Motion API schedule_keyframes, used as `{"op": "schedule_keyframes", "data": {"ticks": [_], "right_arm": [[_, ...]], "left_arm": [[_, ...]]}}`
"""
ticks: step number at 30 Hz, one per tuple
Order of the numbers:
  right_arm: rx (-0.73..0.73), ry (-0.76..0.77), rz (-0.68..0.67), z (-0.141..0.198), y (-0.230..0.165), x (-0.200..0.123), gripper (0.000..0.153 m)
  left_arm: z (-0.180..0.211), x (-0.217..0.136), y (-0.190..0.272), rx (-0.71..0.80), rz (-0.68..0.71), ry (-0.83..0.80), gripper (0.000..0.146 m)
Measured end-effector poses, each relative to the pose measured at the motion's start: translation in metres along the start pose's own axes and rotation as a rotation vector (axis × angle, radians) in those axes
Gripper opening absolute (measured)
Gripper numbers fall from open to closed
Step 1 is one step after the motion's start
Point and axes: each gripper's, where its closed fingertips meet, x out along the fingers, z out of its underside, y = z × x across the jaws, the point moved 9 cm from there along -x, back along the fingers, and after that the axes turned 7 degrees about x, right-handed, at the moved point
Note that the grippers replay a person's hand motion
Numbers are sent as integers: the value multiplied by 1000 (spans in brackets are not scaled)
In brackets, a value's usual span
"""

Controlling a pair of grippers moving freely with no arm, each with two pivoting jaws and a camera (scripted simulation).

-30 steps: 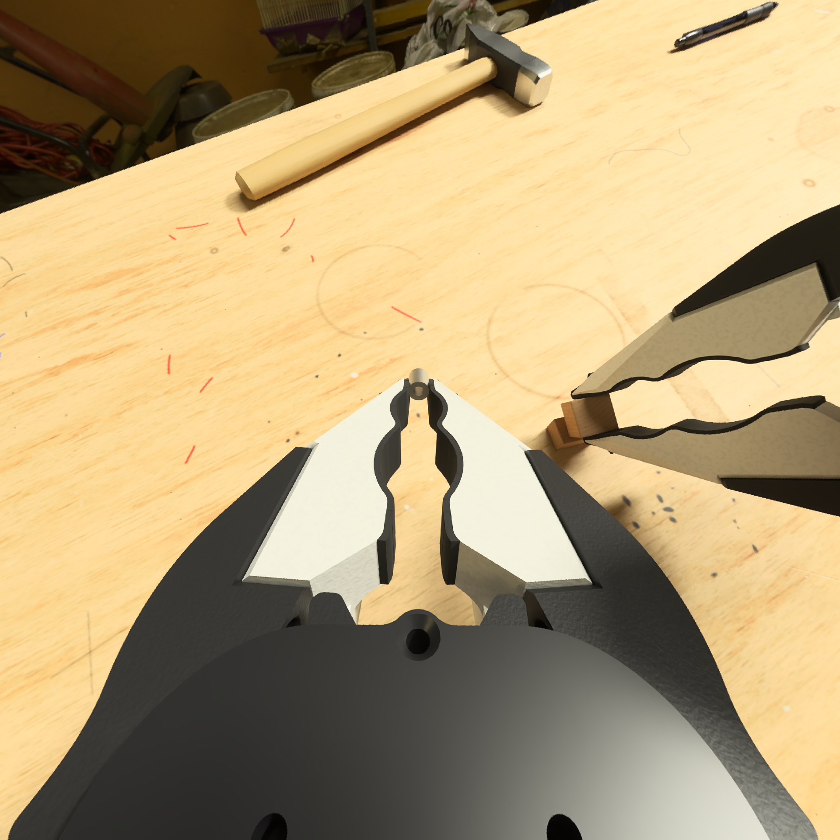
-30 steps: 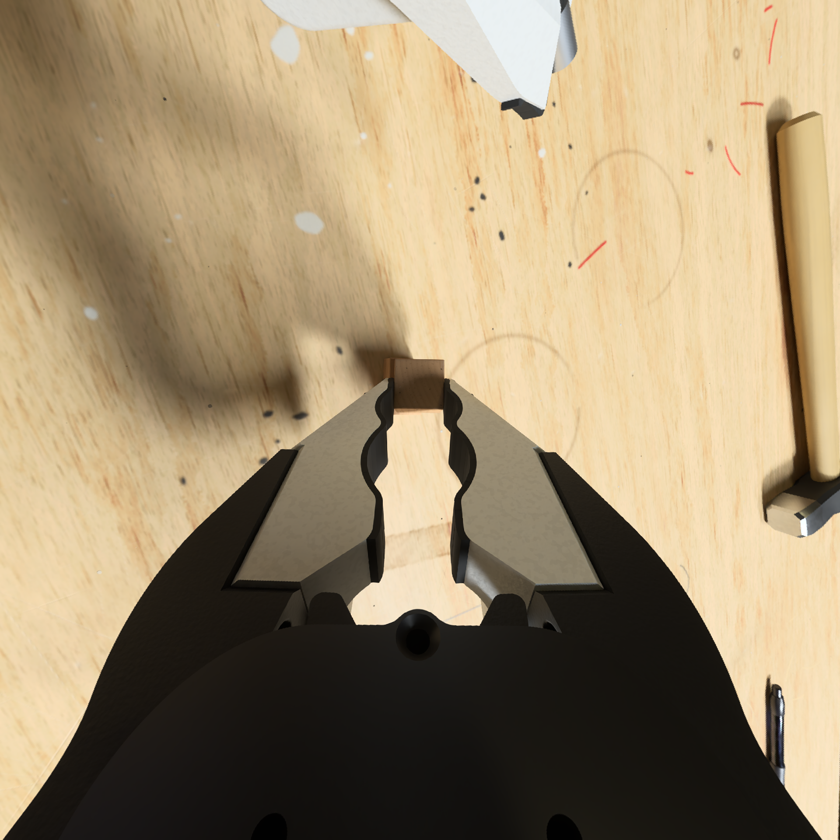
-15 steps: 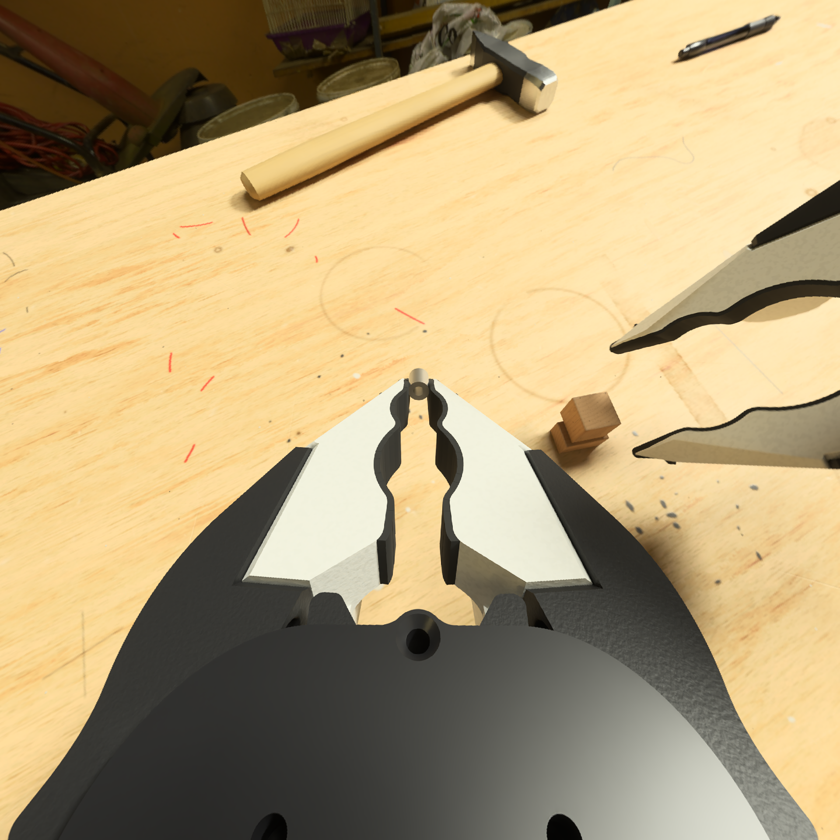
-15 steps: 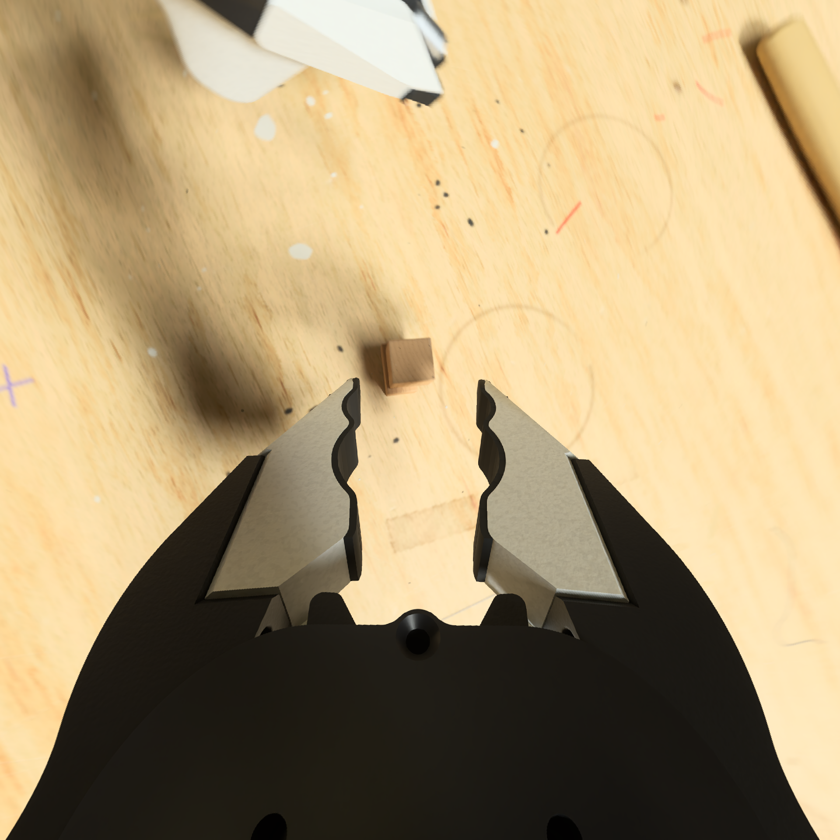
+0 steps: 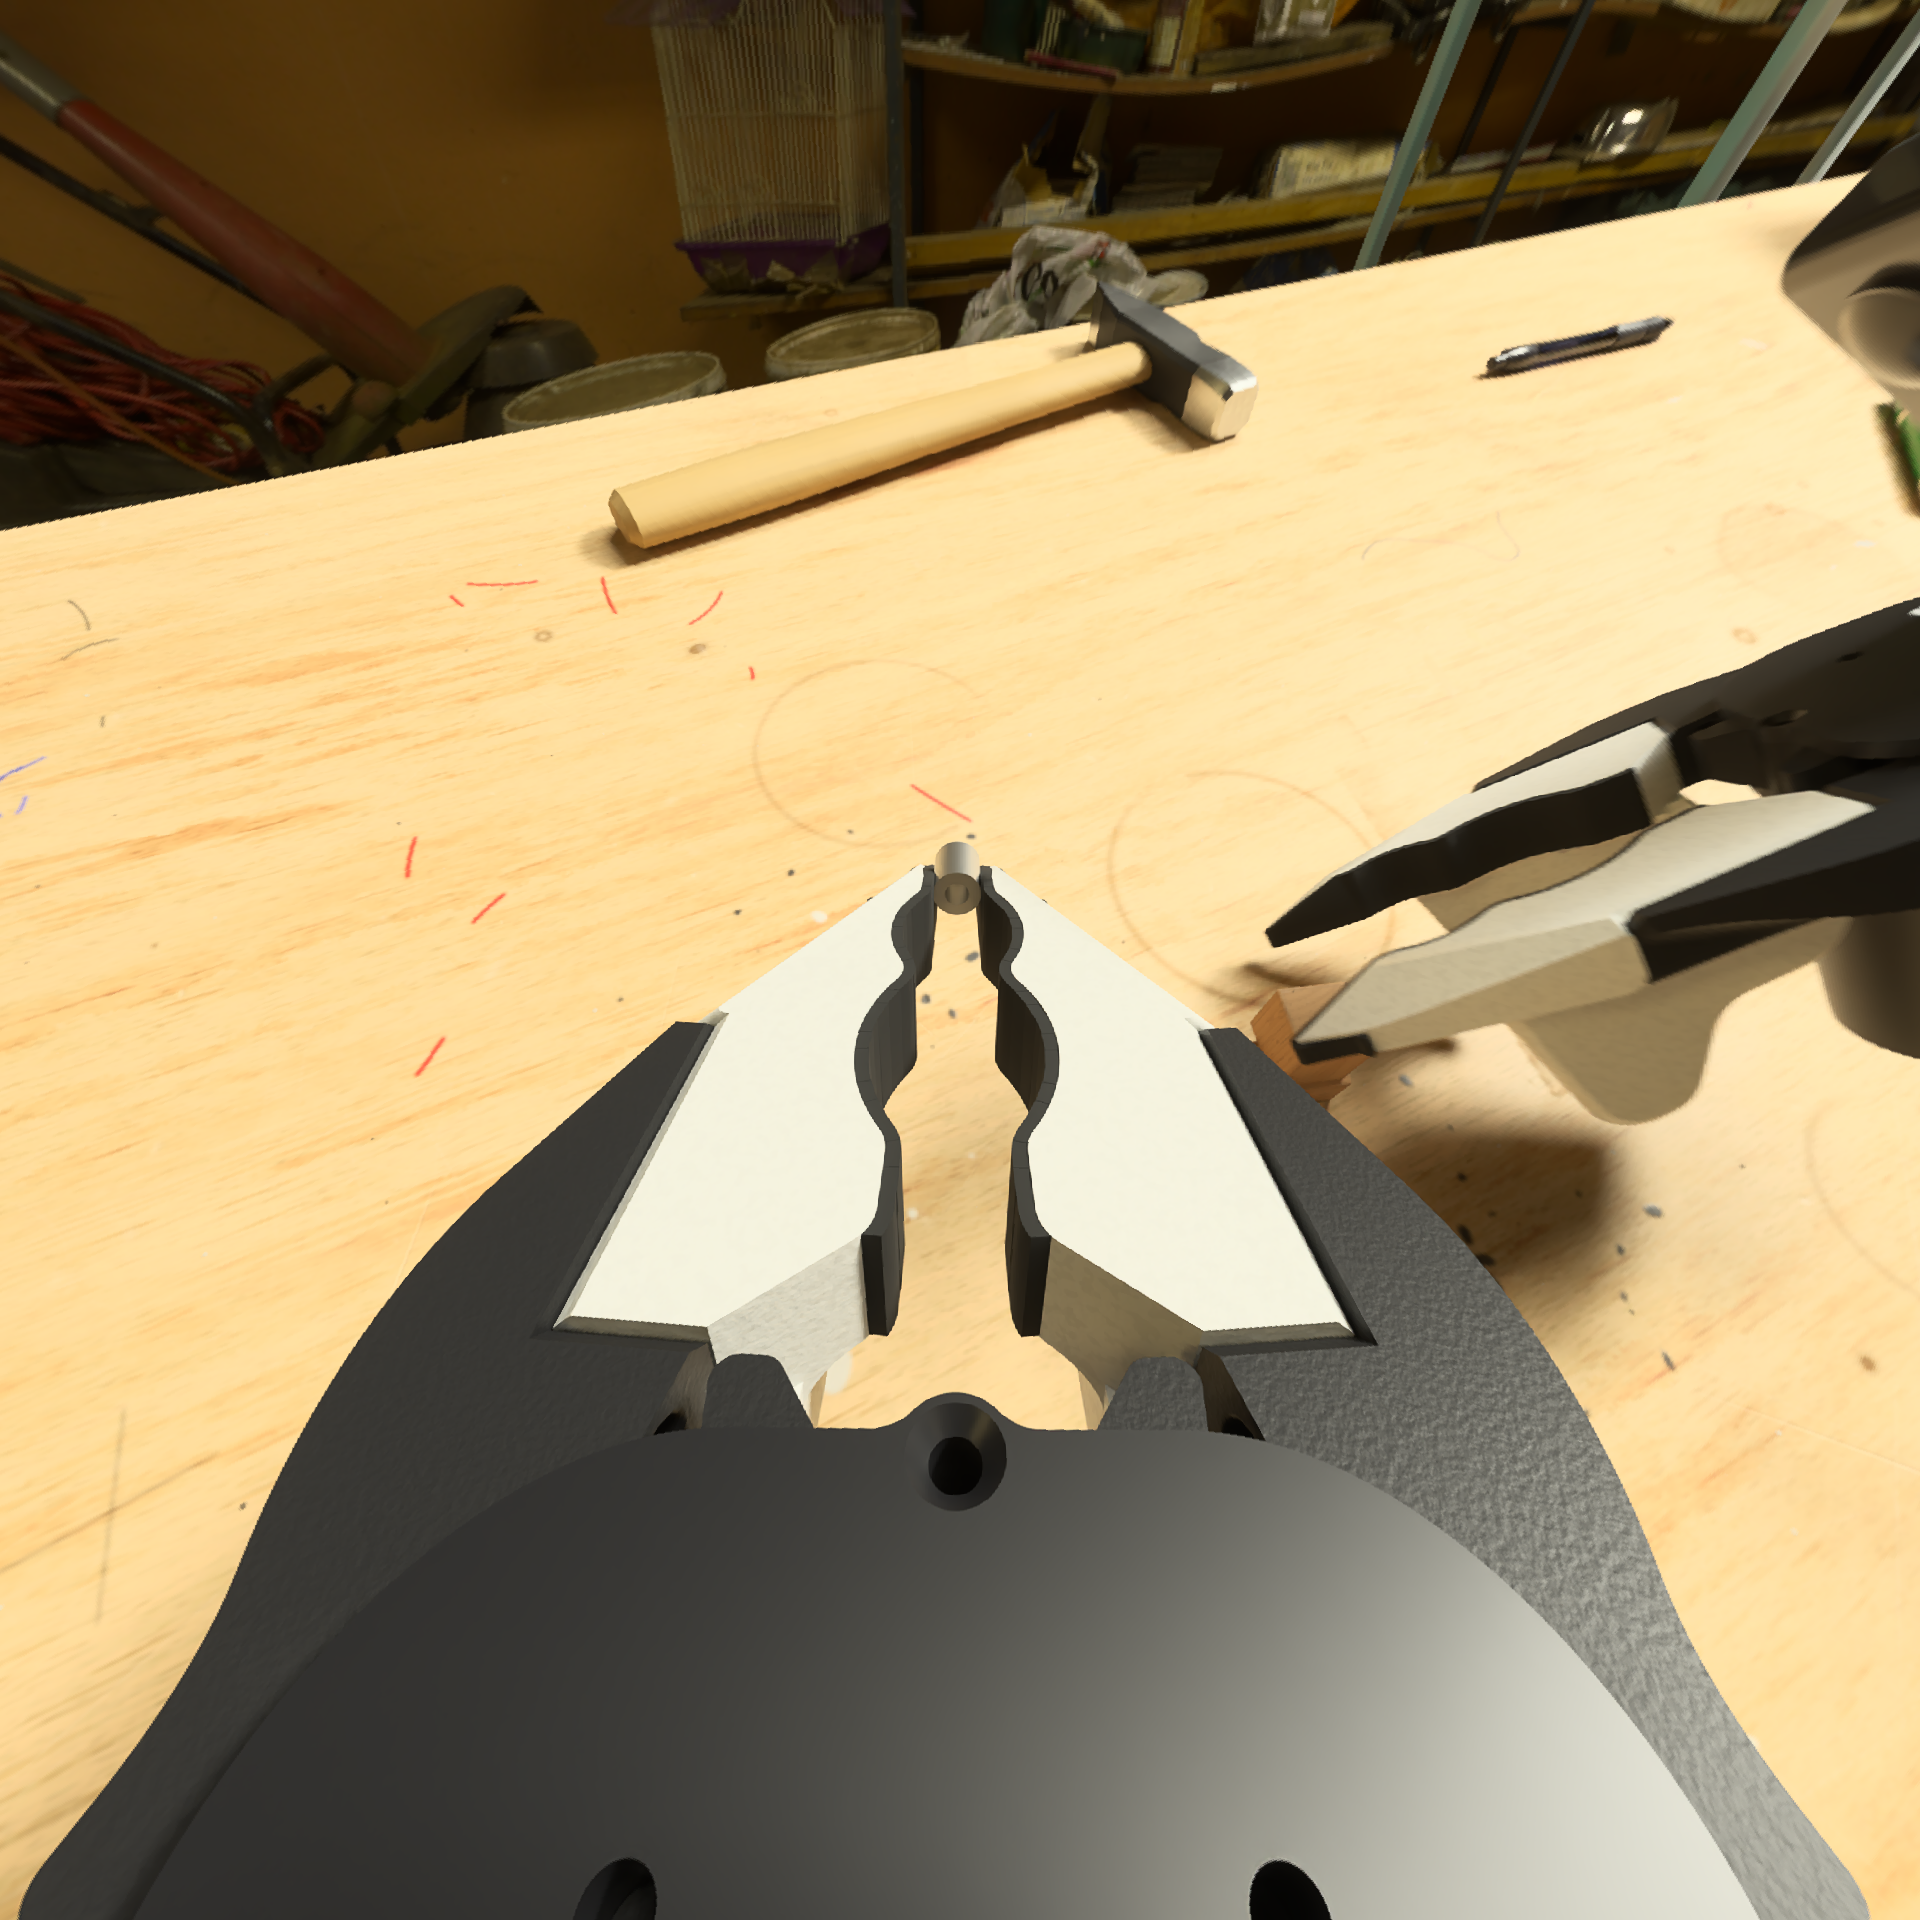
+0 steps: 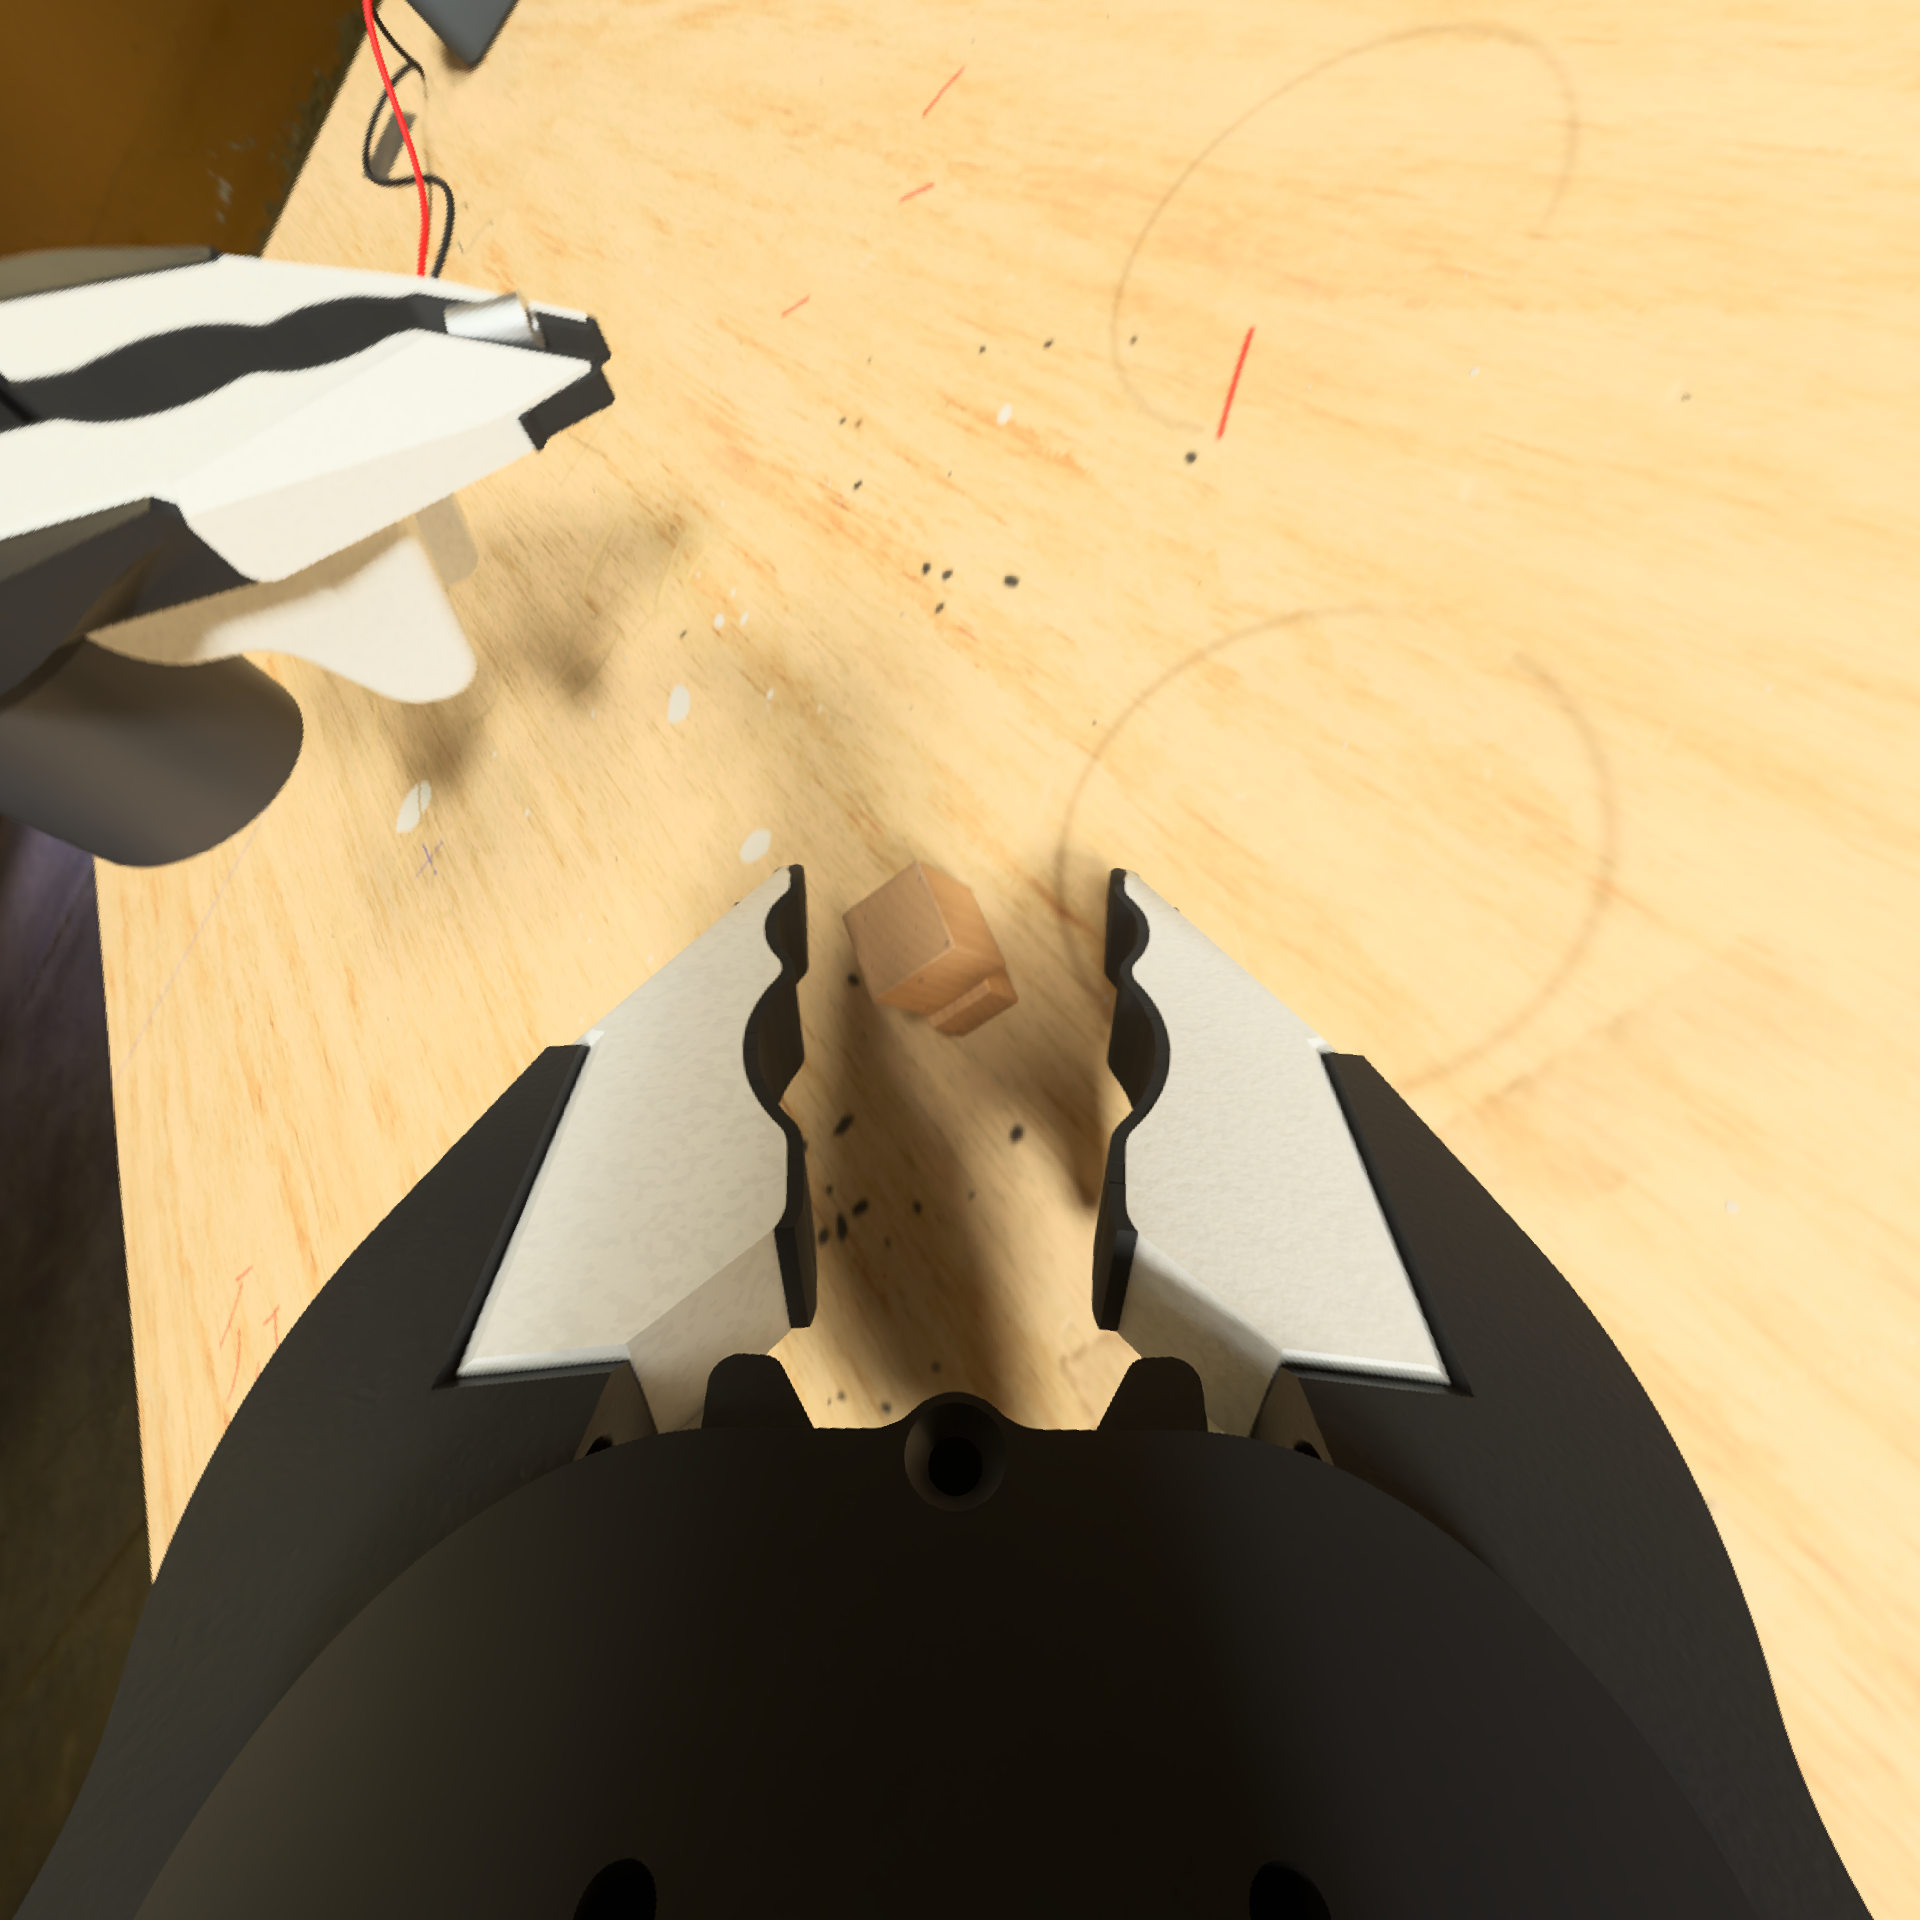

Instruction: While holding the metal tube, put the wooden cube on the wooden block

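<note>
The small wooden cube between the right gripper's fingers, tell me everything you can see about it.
The small light-brown wooden cube has plain, smooth faces and sharp edges. It sits on a thinner, flat wooden block that juts out from under one side, and that block lies on the pale plywood table. Seen from the right wrist view, it is turned at an angle to the open right gripper, whose fingers stand clear on either side without touching it. In the left wrist view it is mostly hidden.

We see our left gripper (image 5: 956, 883) as a dark grey, grainy shell with white wavy-edged fingers (image 5: 769, 1122); our right gripper (image 6: 956, 904) is black, with cream fingers (image 6: 1278, 1174). A round screw hole (image 5: 956, 1463) sits behind the left gripper's fingers.
</note>
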Motion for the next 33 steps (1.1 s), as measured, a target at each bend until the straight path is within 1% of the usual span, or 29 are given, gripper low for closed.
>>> {"op": "schedule_keyframes", "data": {"ticks": [6, 8, 12, 16, 21, 24, 27, 31, 33], "right_arm": [[60, 28, -71, -12, 5, 8, 31], [71, 27, -90, -12, 6, 9, 16], [88, 51, -124, -13, 7, 7, 2], [99, 69, -151, -15, 7, 5, 1], [158, 79, -213, -16, 9, 5, 1], [179, 104, -245, -17, 11, 3, 12], [176, 128, -266, -20, 11, 0, 15], [177, 164, -289, -22, 11, -3, 13], [180, 185, -298, -23, 10, -5, 10]], "left_arm": [[-1, -3, 0, -38, 16, 54, 7], [-3, -4, 1, -41, 17, 63, 7], [-4, -6, 1, -47, 24, 88, 7], [-6, -8, 1, -53, 34, 116, 7], [-9, -11, 2, -57, 41, 156, 7], [-11, -13, 0, -62, 47, 174, 7], [-11, -14, 0, -68, 50, 184, 7], [-12, -15, 0, -68, 53, 188, 7], [-12, -15, 0, -66, 51, 191, 7]]}}
